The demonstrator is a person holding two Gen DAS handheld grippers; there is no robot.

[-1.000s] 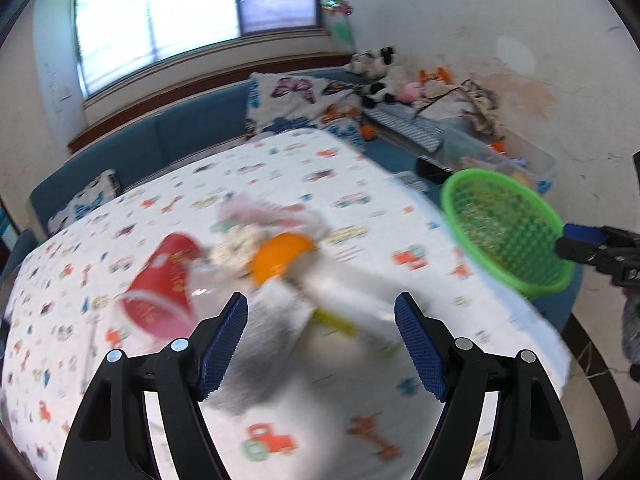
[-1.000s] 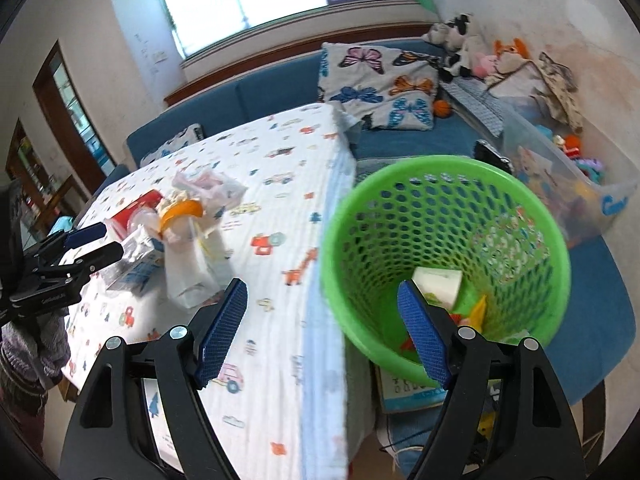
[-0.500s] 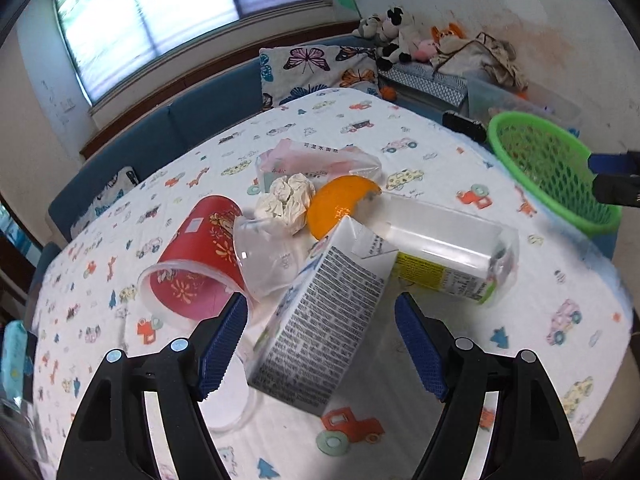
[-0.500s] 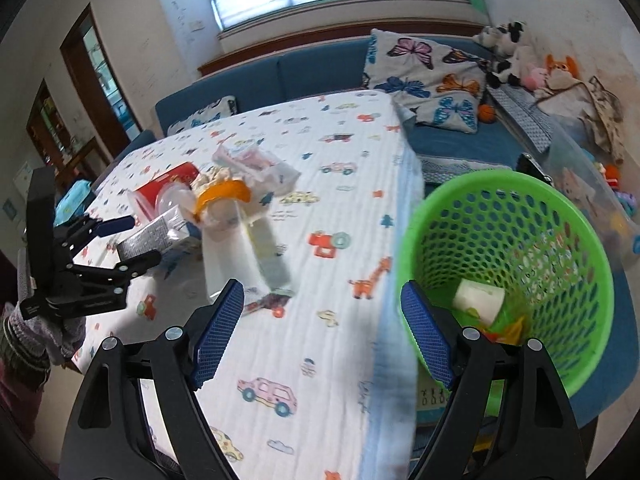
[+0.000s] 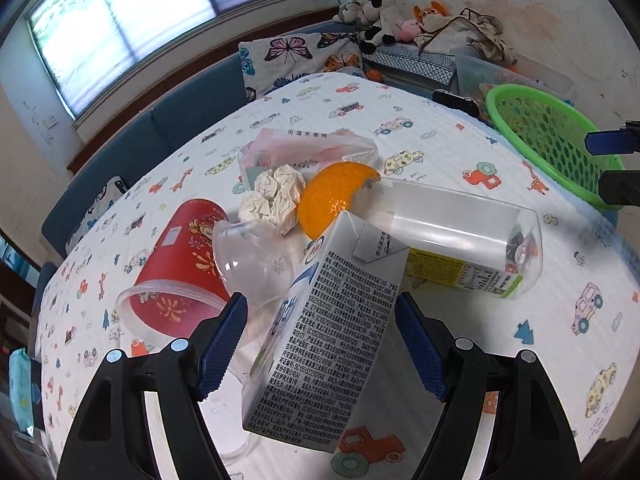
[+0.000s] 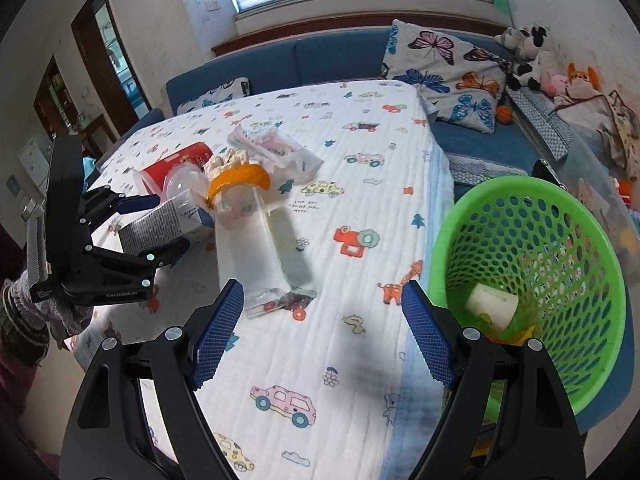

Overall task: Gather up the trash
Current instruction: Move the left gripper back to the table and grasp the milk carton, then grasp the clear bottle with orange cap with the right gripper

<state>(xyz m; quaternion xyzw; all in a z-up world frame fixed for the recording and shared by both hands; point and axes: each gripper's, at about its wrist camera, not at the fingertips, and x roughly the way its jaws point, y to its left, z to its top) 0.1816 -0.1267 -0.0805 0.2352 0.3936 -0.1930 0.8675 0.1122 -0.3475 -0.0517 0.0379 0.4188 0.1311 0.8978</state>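
Note:
A grey-printed milk carton [image 5: 332, 344] lies on the patterned tablecloth [image 5: 520, 280], inside a heap with a red cup [image 5: 180, 256], a clear cup [image 5: 248, 256], crumpled tissue [image 5: 272, 196], orange peel [image 5: 332, 200], a pink wrapper [image 5: 304, 148] and a clear plastic box [image 5: 452, 232]. My left gripper [image 5: 320, 332] straddles the carton, its jaws closing. A gap still shows at the left pad. My right gripper [image 6: 322, 332] hangs open and empty over the table's edge, between the clear box [image 6: 256, 248] and the green basket [image 6: 532, 264].
The basket stands off the table's right edge and holds a white cup [image 6: 492, 304] and yellow scraps. Behind are a blue sofa [image 6: 320, 56], a butterfly pillow [image 6: 444, 64], stuffed toys [image 6: 528, 56] and a clear storage bin [image 5: 504, 76]. A person's sleeve [image 6: 24, 320] is at the left.
My left gripper came down and closer, so the carton now sits between its jaws. My right gripper swung left, from over the basket to over the table's edge.

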